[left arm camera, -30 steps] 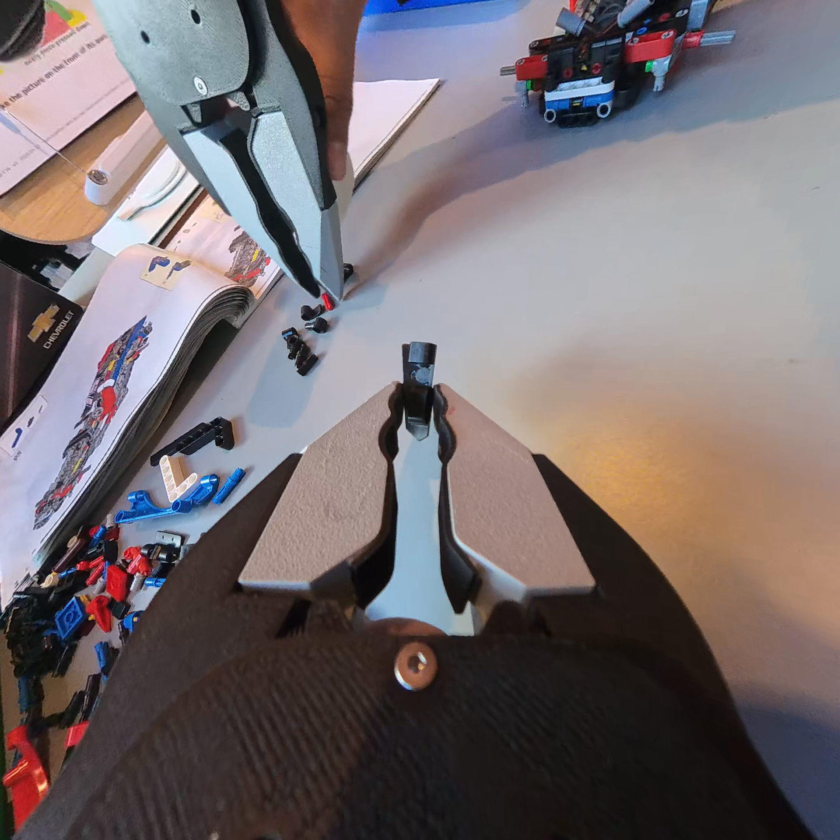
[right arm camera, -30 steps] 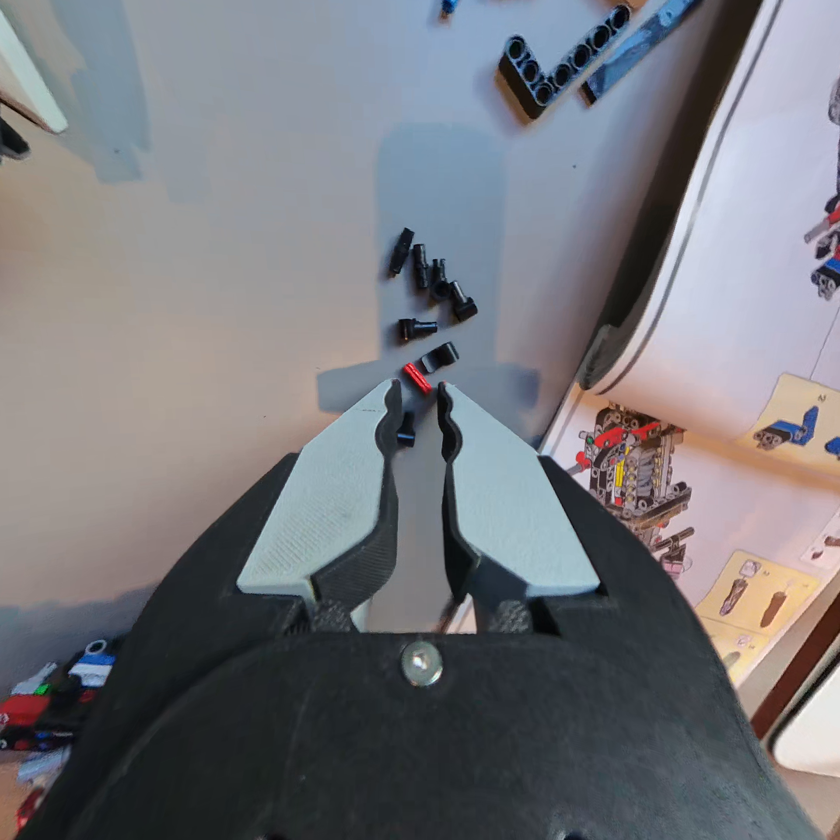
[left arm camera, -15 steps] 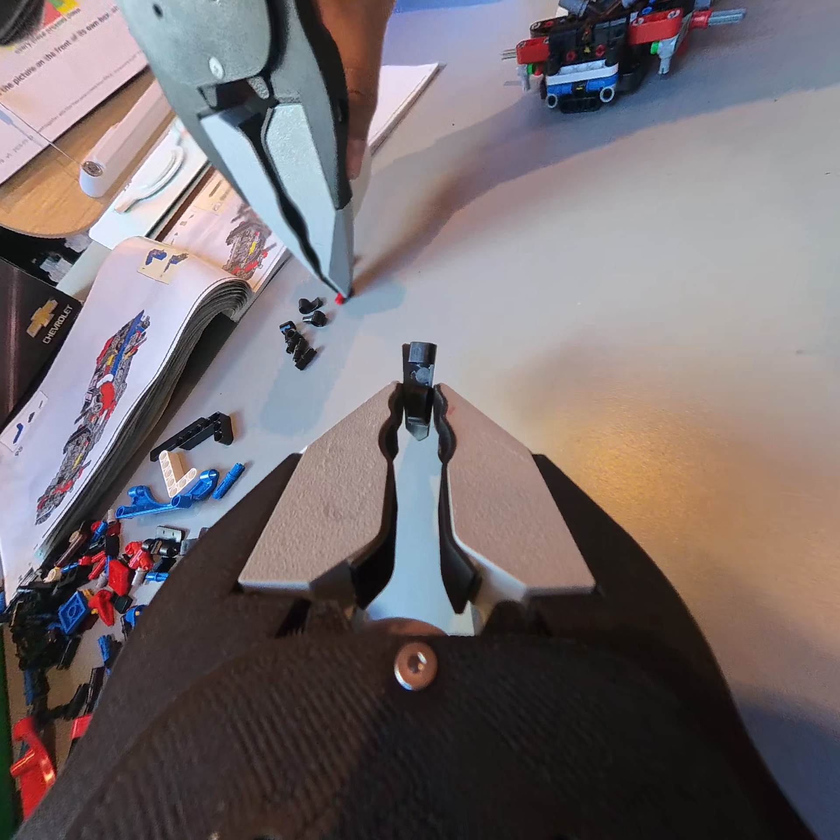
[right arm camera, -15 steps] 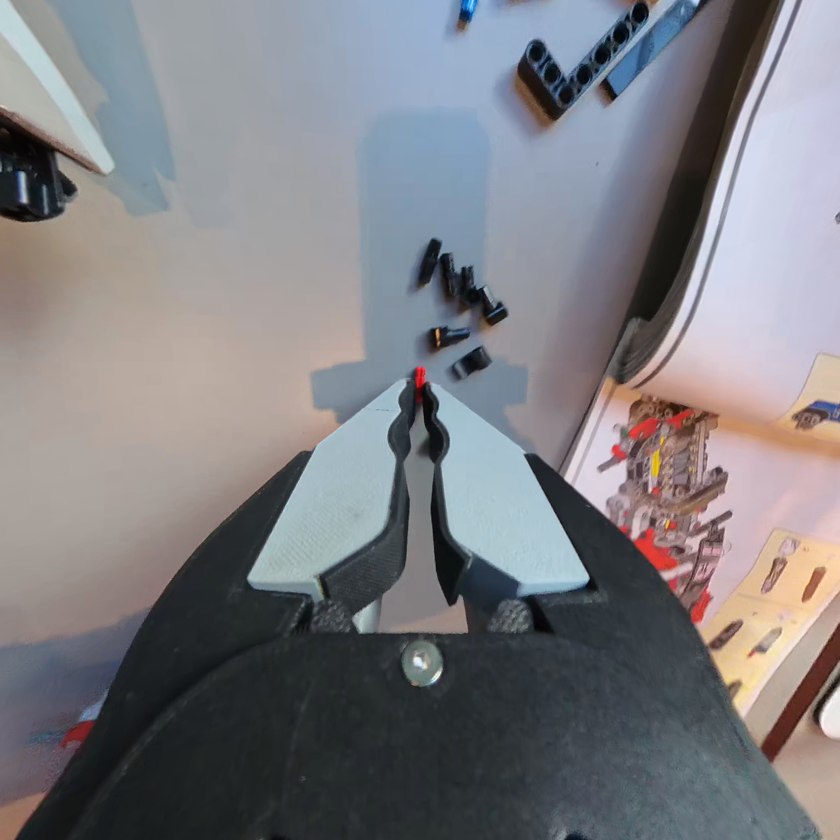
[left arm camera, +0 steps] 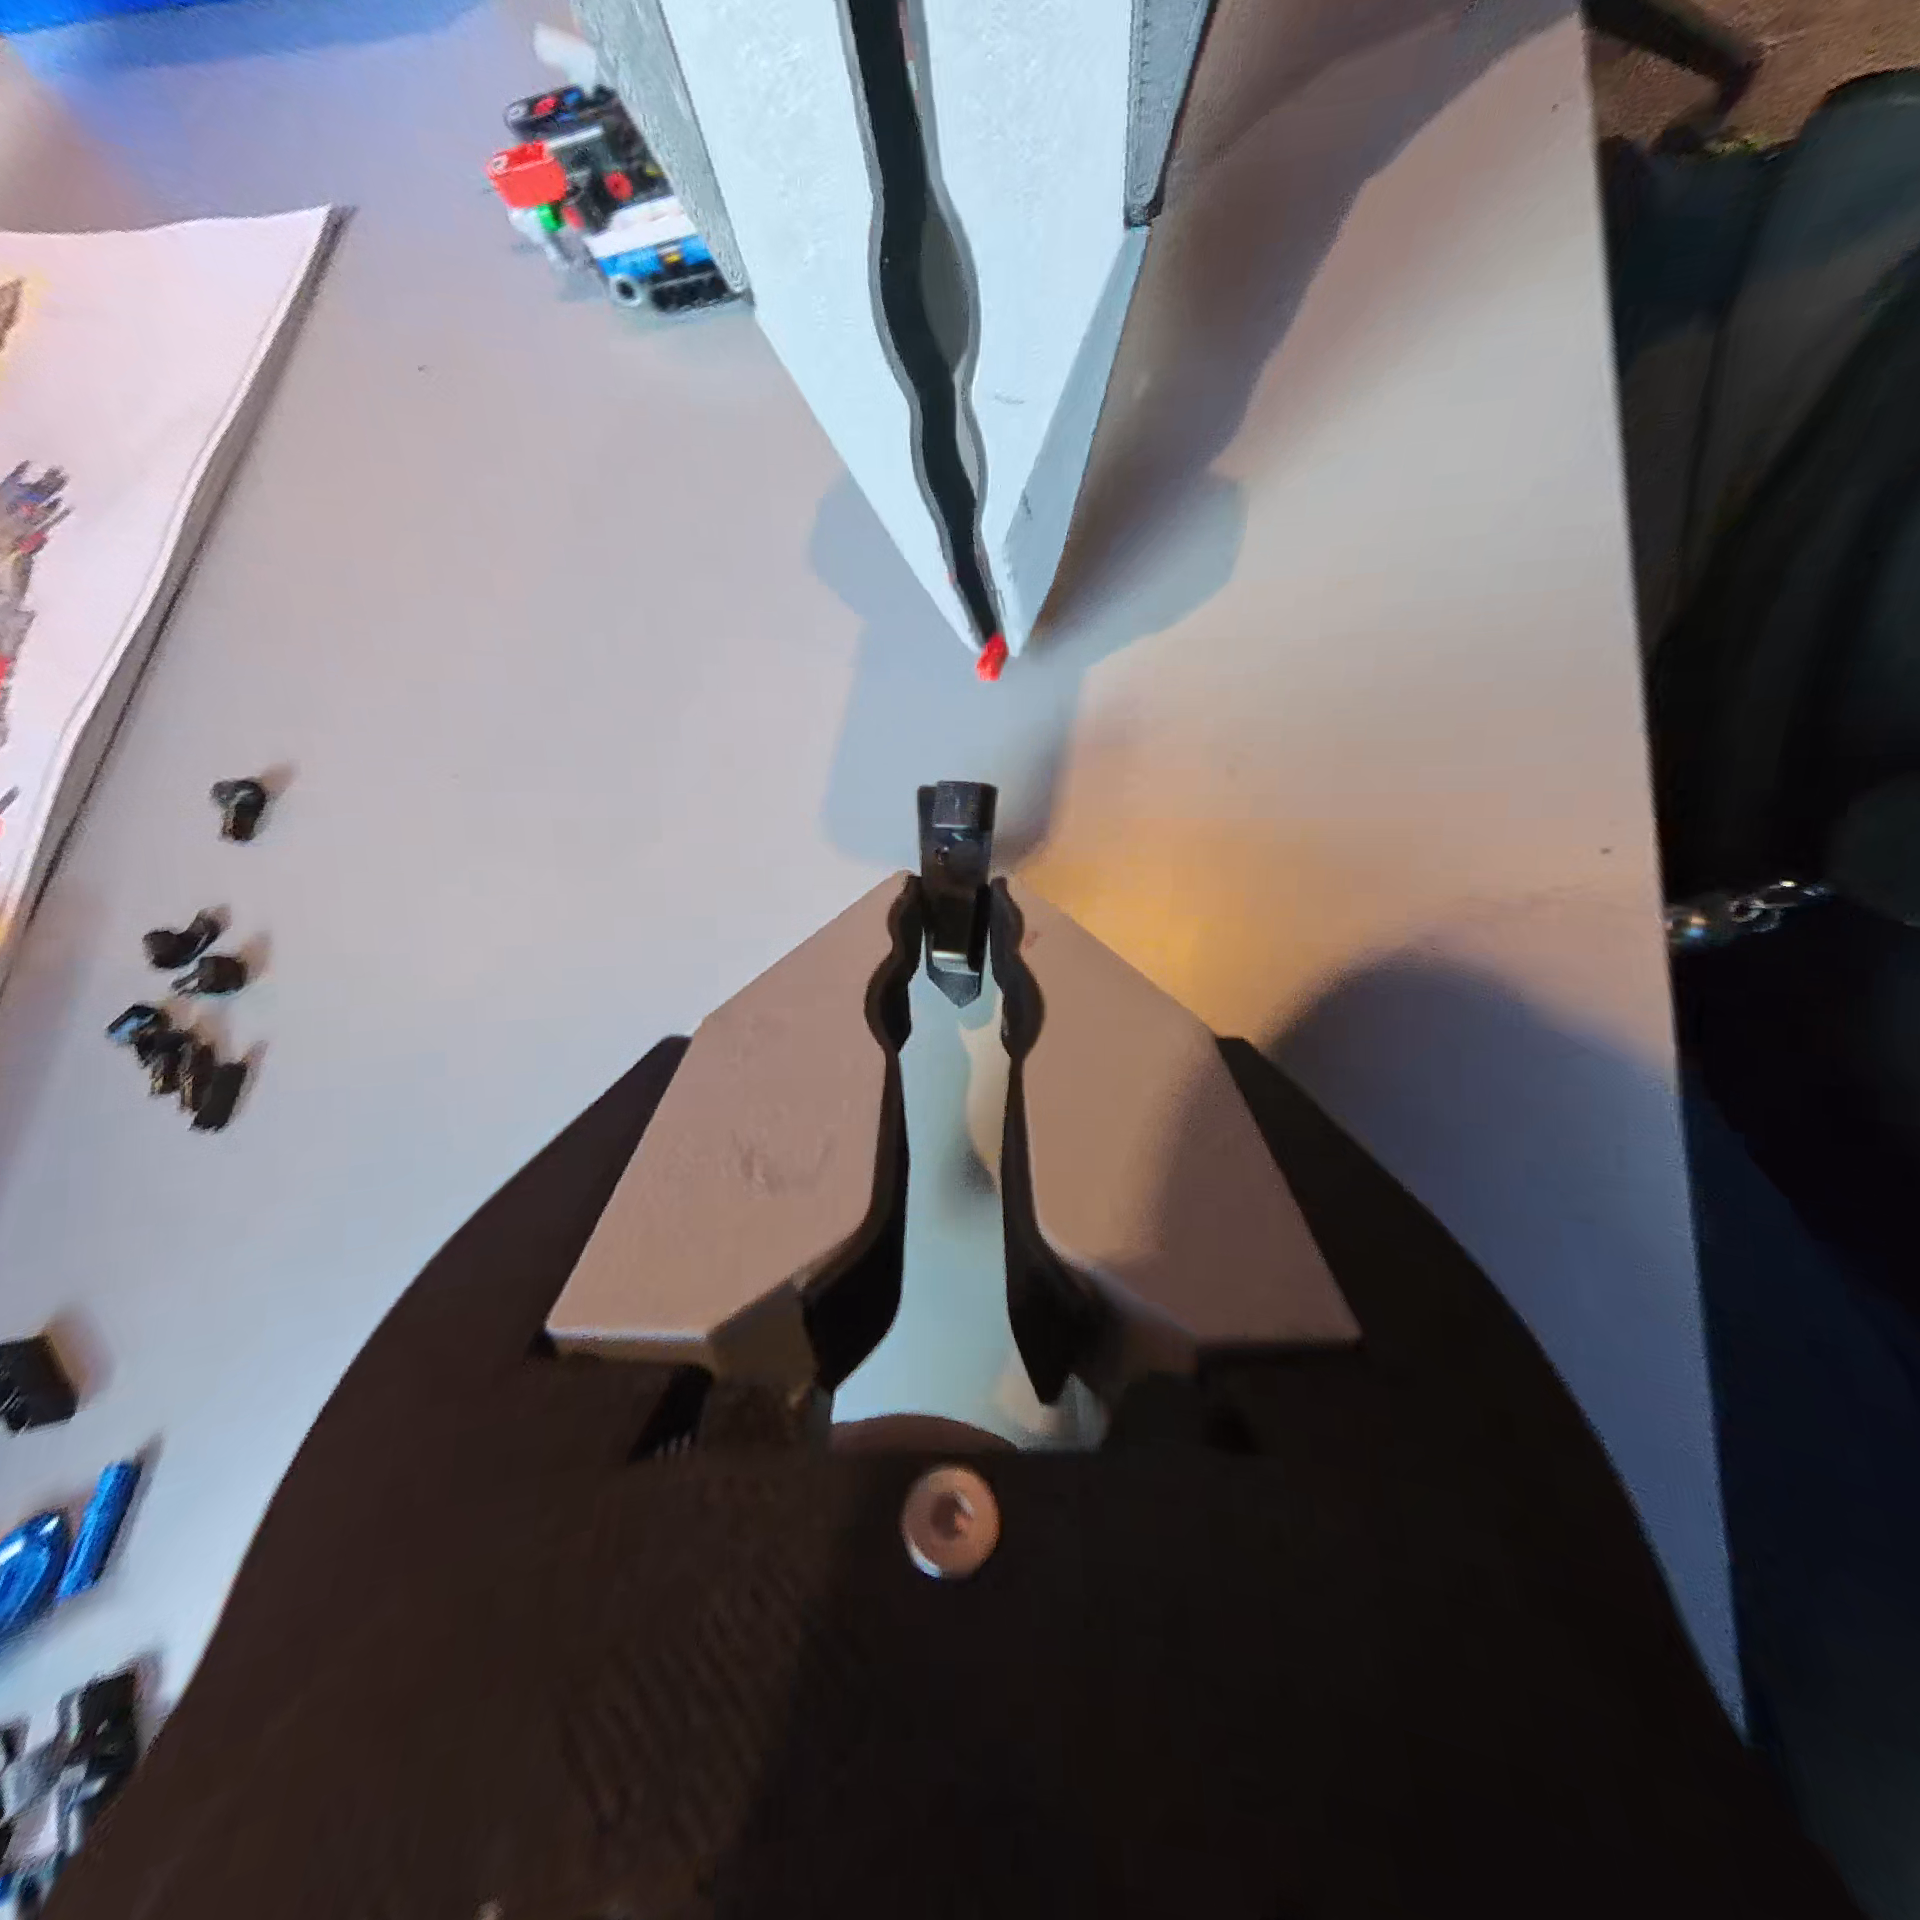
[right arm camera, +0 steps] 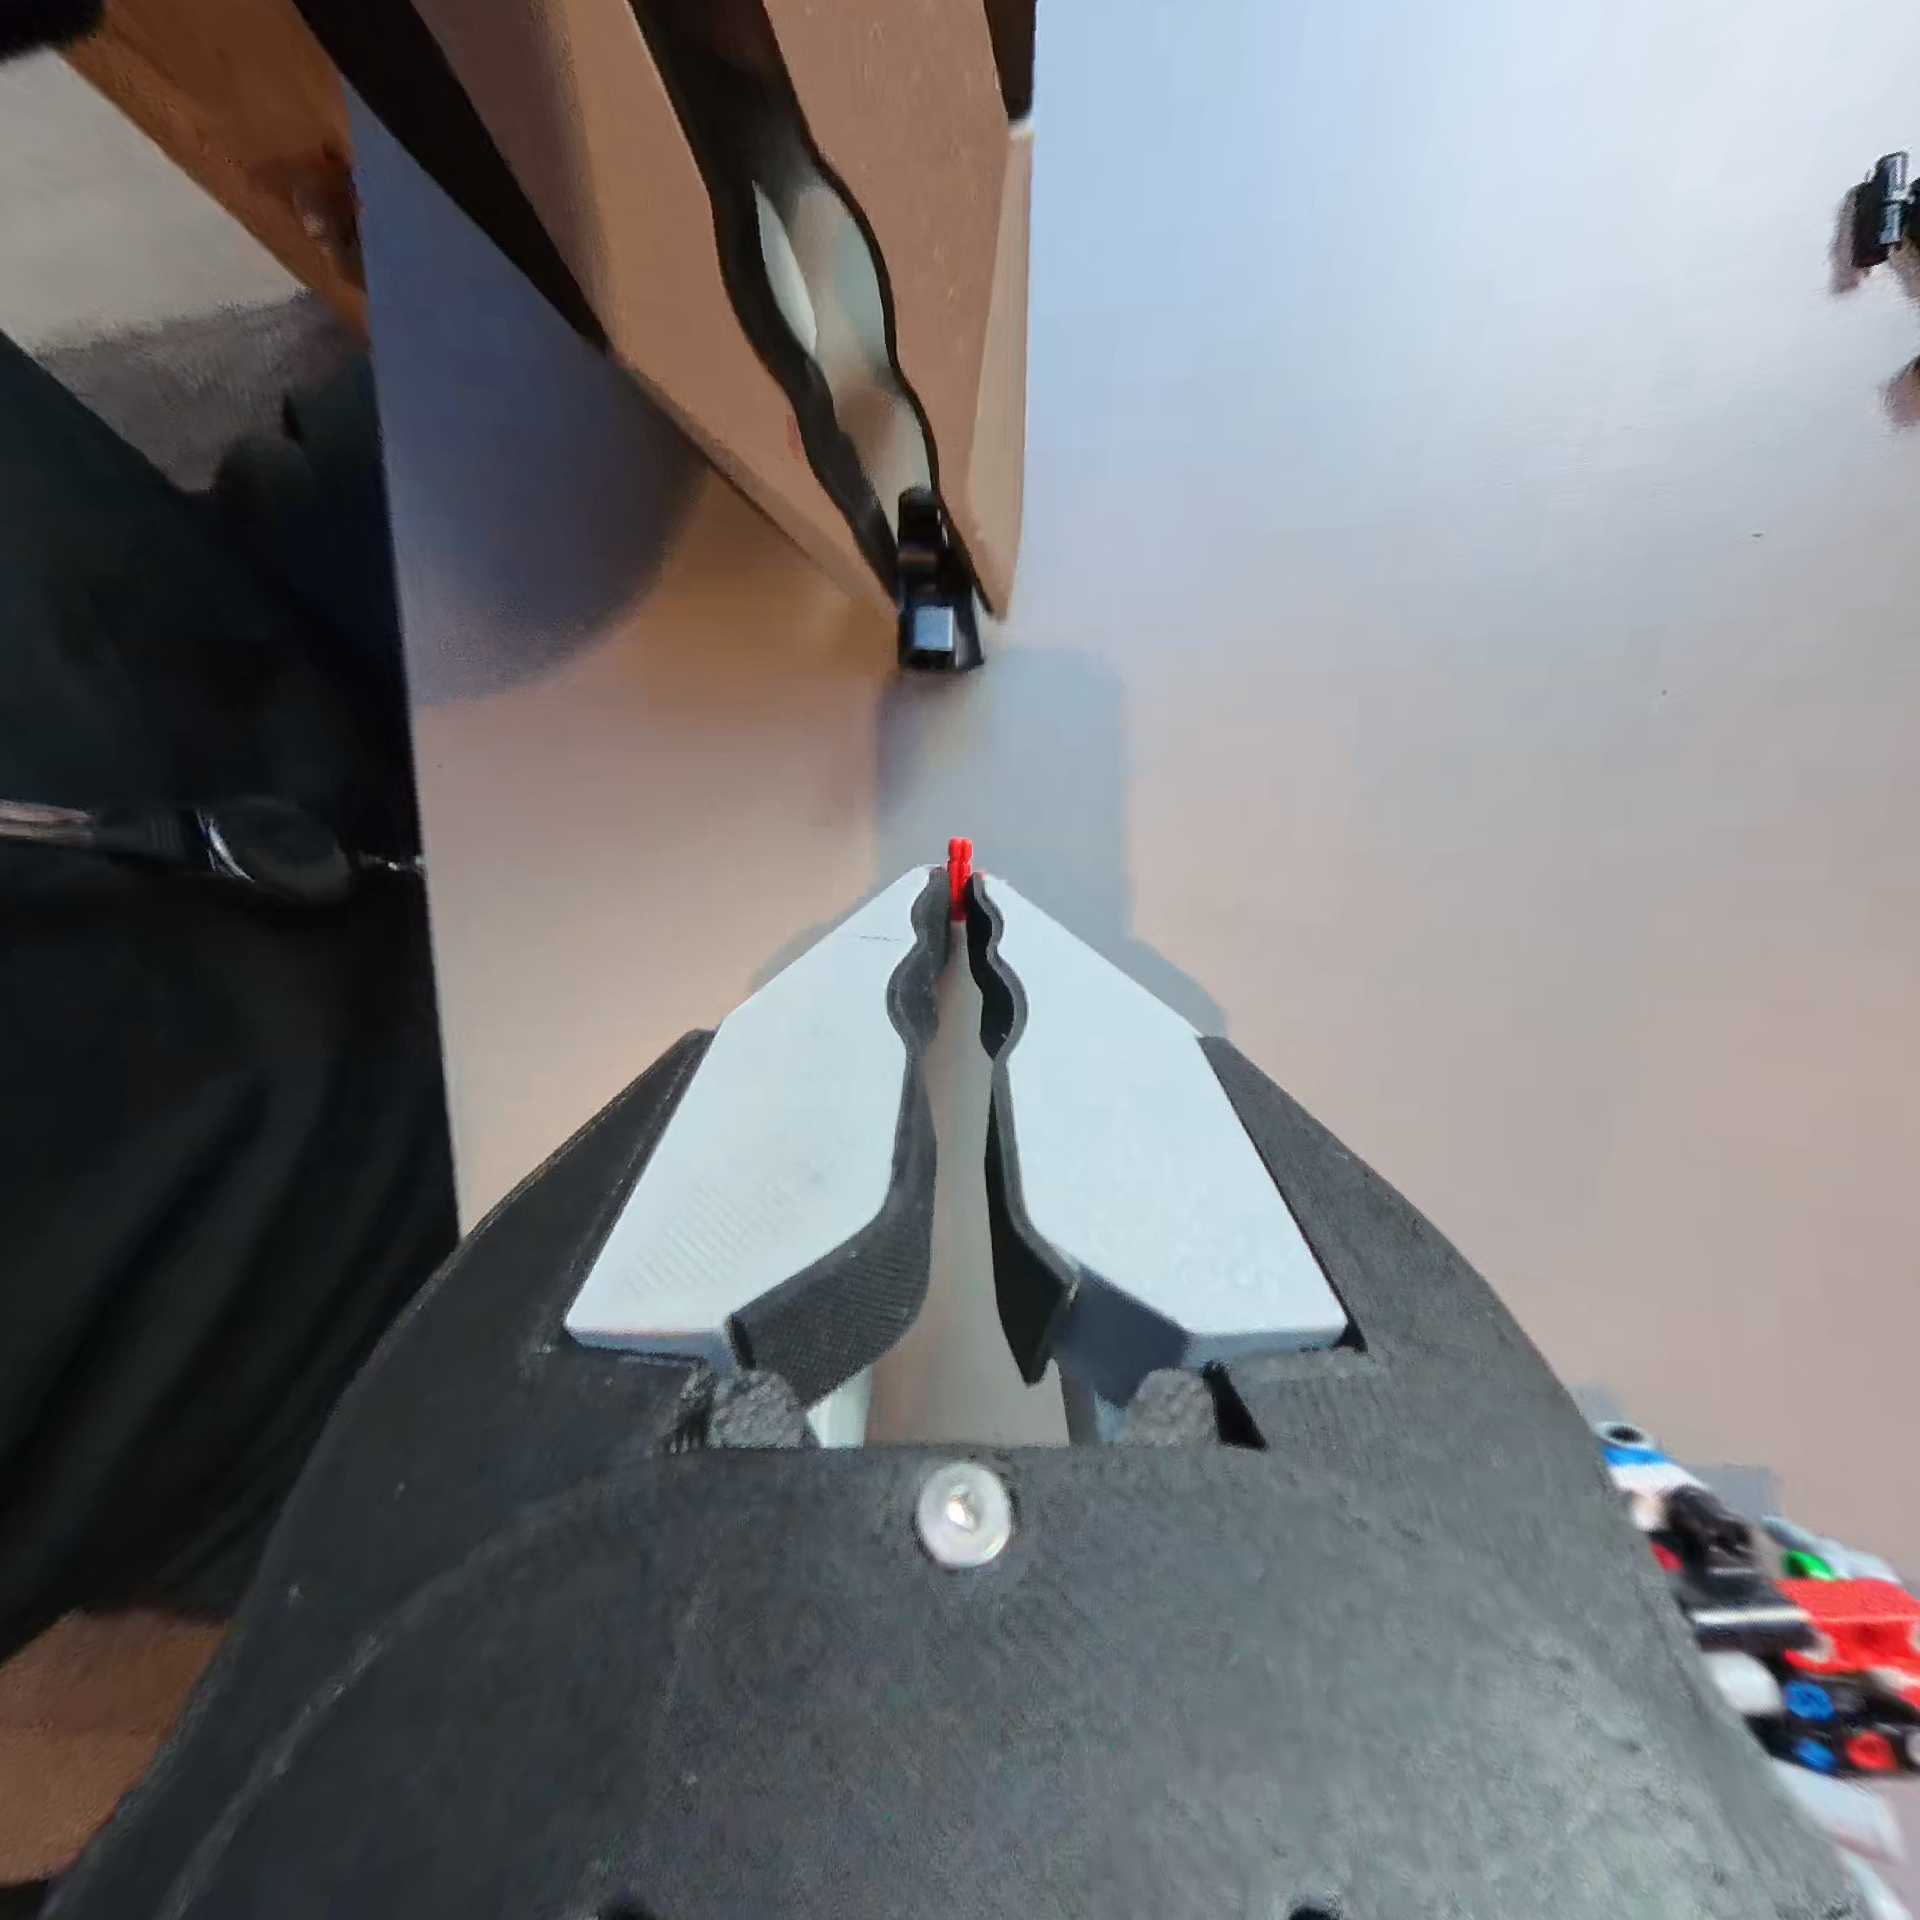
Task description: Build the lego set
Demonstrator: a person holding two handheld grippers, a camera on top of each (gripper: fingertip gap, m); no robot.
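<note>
My left gripper (left arm camera: 954,883) is shut on a small black lego connector piece (left arm camera: 956,847) that sticks out past its tips. My right gripper (right arm camera: 960,881) is shut on a tiny red pin (right arm camera: 959,868). The two grippers face each other tip to tip above the grey table. In the left wrist view the right gripper (left arm camera: 992,634) comes down from above with the red pin (left arm camera: 990,658) a short gap from the black piece. In the right wrist view the left gripper (right arm camera: 935,613) holds the black piece (right arm camera: 935,634) ahead of the pin.
The partly built red, blue and black lego model (left arm camera: 603,229) stands at the back, also at the right wrist view's lower right (right arm camera: 1808,1652). Several small black pins (left arm camera: 182,1018) lie at the left near the instruction booklet (left arm camera: 135,395). Loose blue pieces (left arm camera: 62,1548) lie at the lower left. The table edge (left arm camera: 1631,727) runs along the right. One gripper's finger ends stand about 5 cm off the other's.
My right gripper closed on the red pin among the black pins, lifted it and swung over to face my left gripper. The left gripper kept holding the black piece.
</note>
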